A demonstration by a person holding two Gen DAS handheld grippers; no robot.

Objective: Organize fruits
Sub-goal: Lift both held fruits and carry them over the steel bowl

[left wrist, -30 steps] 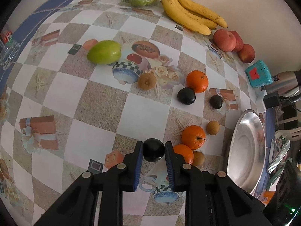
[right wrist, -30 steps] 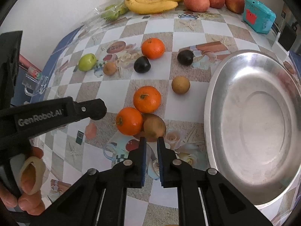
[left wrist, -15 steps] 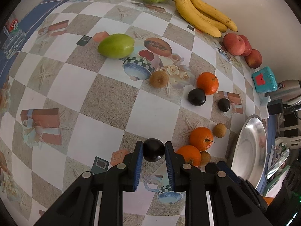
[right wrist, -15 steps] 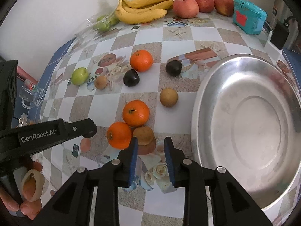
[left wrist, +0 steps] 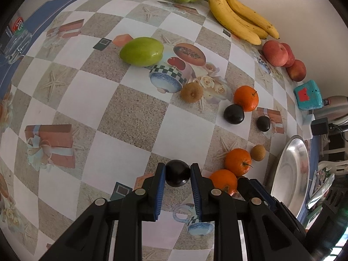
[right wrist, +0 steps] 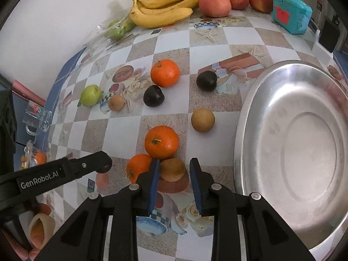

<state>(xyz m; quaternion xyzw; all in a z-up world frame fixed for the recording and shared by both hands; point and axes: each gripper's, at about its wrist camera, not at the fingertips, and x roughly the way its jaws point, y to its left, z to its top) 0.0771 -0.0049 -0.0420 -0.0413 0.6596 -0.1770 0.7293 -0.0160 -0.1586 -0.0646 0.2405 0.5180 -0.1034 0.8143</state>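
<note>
Brown round fruit [right wrist: 173, 169] sits dead ahead of the right gripper [right wrist: 174, 169], between the spread jaws but not gripped: left pad at or very near its skin, clear gap on the right. It's off-centre toward the left jaw. No useful long axis, roughly a sphere, dull russet skin, looks firm. My read: the right gripper is the one to close on it; the left is busy.

Crowding is the issue. Near orange [right wrist: 137, 167] lies just beside the left finger's outer face, second orange [right wrist: 162, 142] touches or nearly touches the brown fruit on its far side. Both glossy, pebbled, round, so they'll likely roll if nudged.

Left gripper [left wrist: 178, 176] is clamped on a dark plum [left wrist: 178, 176], smooth and near-black, pads on both flanks. I can't tell whether it's raised off the tablecloth.

Steel bowl [right wrist: 250, 113] is to the right of the right gripper, wide, shallow, shiny, nothing in it. Probable drop target.

Further out:
- second brown fruit [right wrist: 202, 120], two more dark plums [right wrist: 153, 96] [right wrist: 206, 81], third orange [right wrist: 165, 73]
- green fruit [right wrist: 90, 95] far left
- bananas [right wrist: 165, 6] and red apples [right wrist: 214, 4] along the wall

Surface is a slick printed checker tablecloth [right wrist: 121, 130].
</note>
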